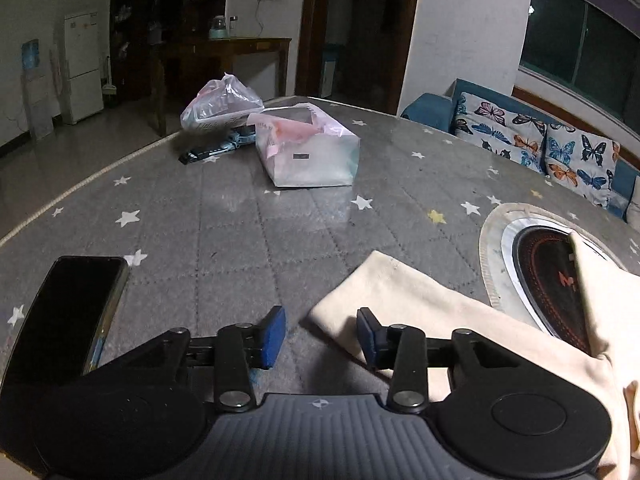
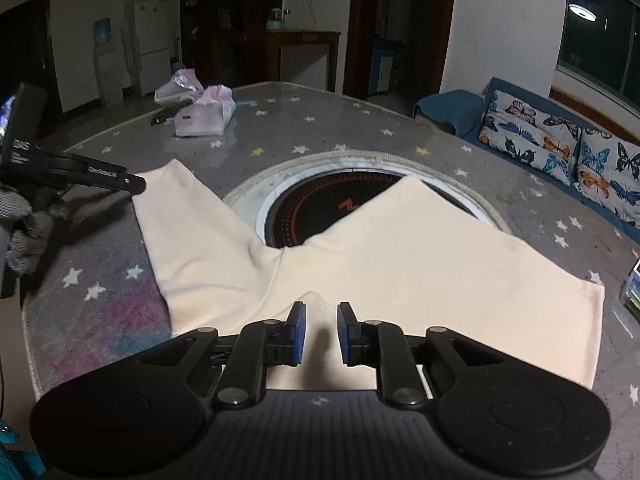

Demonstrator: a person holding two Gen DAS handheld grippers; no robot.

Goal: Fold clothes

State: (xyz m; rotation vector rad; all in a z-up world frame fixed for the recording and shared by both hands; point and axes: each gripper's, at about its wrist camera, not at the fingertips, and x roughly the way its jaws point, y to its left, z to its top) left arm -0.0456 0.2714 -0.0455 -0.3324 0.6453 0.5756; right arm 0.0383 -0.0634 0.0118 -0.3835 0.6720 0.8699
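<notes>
Your right gripper (image 2: 321, 330) hovers, fingers spread, over the cream shorts (image 2: 400, 248); only your left gripper (image 1: 321, 334), fingers also spread, shows the phone (image 1: 68, 312).

Left gripper (image 1: 321, 335) jaws apart over bare grey star-print table cover (image 1: 224, 240), just off the corner of the cream shorts (image 1: 420, 308); open cover runs ahead with nothing in the way up to the white tissue box (image 1: 310, 160). Black phone (image 1: 68, 308) lies close on its left, blocks a sideways sweep there. Plastic bags (image 1: 218, 106) and a dark remote-like item (image 1: 200, 155) sit far back by the table edge. Right gripper (image 2: 321, 330) jaws apart above the shorts' waist area (image 2: 360, 260), clear ahead; round inset cooktop (image 2: 320, 204) in the table centre, partly covered by both legs. Left gripper (image 2: 132, 182) at the left leg's end. Small packet at right edge (image 2: 632, 288), unclear what
</notes>
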